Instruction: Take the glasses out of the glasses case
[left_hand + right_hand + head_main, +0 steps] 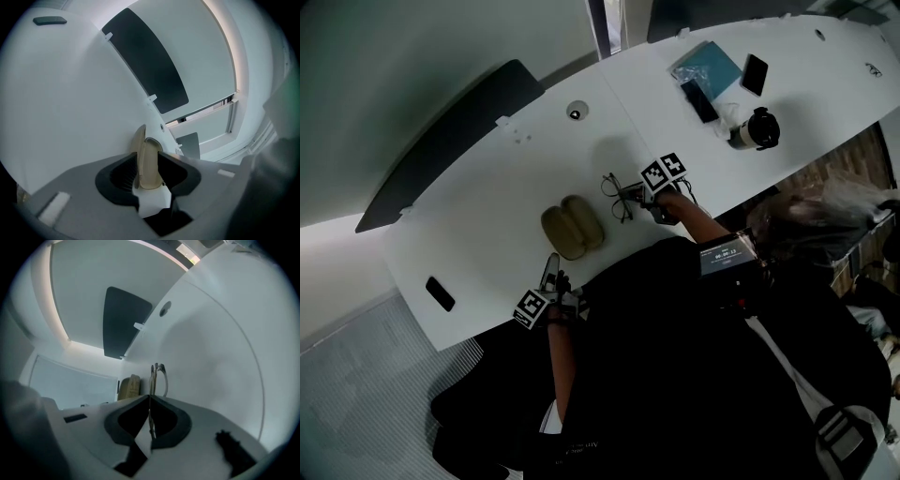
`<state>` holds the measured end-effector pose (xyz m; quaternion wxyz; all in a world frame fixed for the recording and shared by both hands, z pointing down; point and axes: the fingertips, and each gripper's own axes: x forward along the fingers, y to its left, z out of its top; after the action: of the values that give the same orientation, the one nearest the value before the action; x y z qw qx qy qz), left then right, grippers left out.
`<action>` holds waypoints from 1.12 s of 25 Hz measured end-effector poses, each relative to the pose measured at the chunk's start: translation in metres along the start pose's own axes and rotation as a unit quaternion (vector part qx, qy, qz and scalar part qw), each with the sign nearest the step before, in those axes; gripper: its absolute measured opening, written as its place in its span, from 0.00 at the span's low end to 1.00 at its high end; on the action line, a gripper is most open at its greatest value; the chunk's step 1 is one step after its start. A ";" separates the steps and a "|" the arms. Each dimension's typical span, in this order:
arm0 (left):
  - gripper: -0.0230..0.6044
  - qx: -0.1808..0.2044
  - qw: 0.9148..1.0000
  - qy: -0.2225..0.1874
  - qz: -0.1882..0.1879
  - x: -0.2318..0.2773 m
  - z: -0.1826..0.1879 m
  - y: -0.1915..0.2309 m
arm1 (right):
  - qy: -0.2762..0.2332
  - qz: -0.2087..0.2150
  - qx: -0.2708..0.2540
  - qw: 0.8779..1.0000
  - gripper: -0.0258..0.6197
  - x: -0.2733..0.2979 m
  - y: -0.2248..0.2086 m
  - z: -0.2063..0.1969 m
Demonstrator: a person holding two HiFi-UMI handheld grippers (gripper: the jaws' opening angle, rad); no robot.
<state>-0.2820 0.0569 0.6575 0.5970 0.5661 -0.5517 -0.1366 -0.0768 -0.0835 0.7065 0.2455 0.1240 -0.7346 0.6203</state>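
On the white surface (487, 206), near the middle of the head view, the tan glasses case (572, 228) is seen lying open, its two halves side by side. The glasses (617, 197) are out of the case, just to its right in the frame and apart from it. They are held by the right gripper (633, 196), which reaches in from the lower right. In the right gripper view the fingers (126, 420) are seen pressed together on a thin part of the frame, with the rest of the glasses (158, 376) sticking out beyond the right gripper (150, 420). The case (129, 387) is seen farther back on the left. Whether the glasses touch the surface cannot be told.

The left gripper (551, 265) is held at the near edge of the surface, just below the case in the head view. In the left gripper view its fingers (119, 176) are seen standing apart, and the near end of the case (146, 161) is framed between them. No firm press on the case is shown at the left gripper (146, 171).

At the upper right of the head view a blue pouch (708, 66) and two dark phones (755, 73) are laid out, well apart from the case.
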 end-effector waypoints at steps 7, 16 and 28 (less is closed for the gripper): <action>0.26 -0.006 1.000 -0.008 0.009 0.004 0.003 0.009 | 0.019 -0.025 -0.029 0.999 0.07 0.006 -0.009 -0.006; 0.26 -0.031 0.999 -0.016 0.023 0.016 0.010 0.034 | -0.029 -0.021 -0.052 0.998 0.23 0.002 0.006 0.011; 0.26 -0.032 0.999 -0.014 0.026 0.017 0.010 0.038 | 0.029 -0.095 -0.181 0.978 0.32 0.002 0.003 0.000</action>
<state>-0.3018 0.0499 0.6950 0.6101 0.5300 -0.5704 -0.1464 -0.0802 -0.0824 0.7048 0.3431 0.1285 -0.8121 0.4542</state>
